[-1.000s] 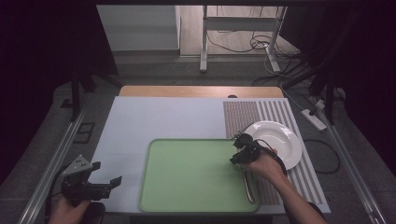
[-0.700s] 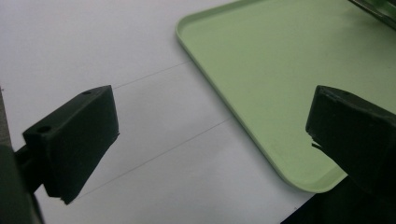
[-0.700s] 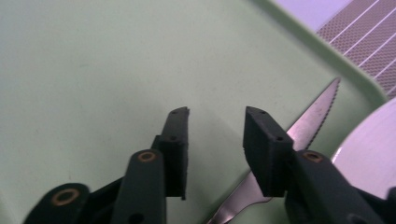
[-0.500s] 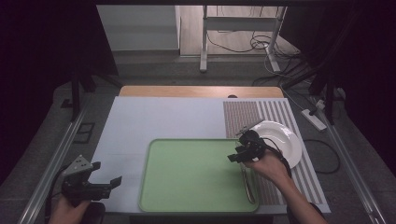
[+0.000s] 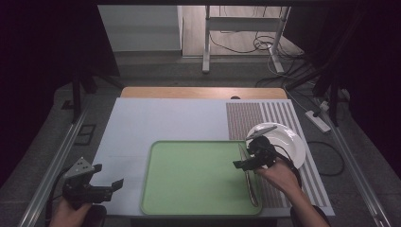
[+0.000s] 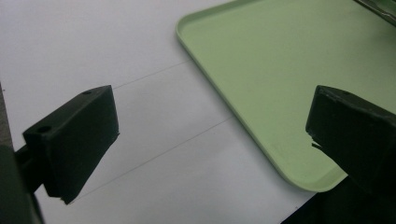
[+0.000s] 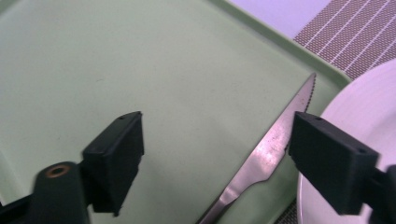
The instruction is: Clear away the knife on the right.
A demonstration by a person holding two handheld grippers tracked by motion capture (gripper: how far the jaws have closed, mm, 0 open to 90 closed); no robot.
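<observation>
Table knife [image 5: 249, 174] flat along right edge of green tray [image 5: 189, 189], lower centre-right of high view, blade tip toward top of frame, handle toward bottom. In right gripper view, same knife [image 7: 266, 158] diagonal from bottom centre to upper right, serrated tip near tray rim [image 7: 261, 32], lying on tray surface between the two black jaws, touched by neither. Right gripper [image 5: 248, 158] above upper part of knife in high view, held by right hand [image 5: 279, 174]; jaws just been opening, now spread wide, nothing clamped, knife loose below them. White plate [image 5: 286, 142] just right of gripper, sitting on striped placemat [image 5: 269, 118]; plate edge also at right border of right gripper view [image 7: 369, 102], just beside knife blade. Something grey and slender [image 5: 261, 131] resting on plate's upper-left rim, too small to identify. Left gripper [image 5: 105, 186] at lower left of high view, over white table surface [image 5: 156, 118], well apart from tray's left edge; grey triangular plate on top, left hand [image 5: 71, 213] at bottom edge. In left gripper view, jaws wide apart, nothing between them; bare white table [image 6: 93, 46] at left, tray corner [image 6: 261, 93] at right. Nothing lying between left gripper and tray. Wooden strip [image 5: 203, 92] along far edge of table, cables on floor [image 5: 255, 45] at top of frame.
</observation>
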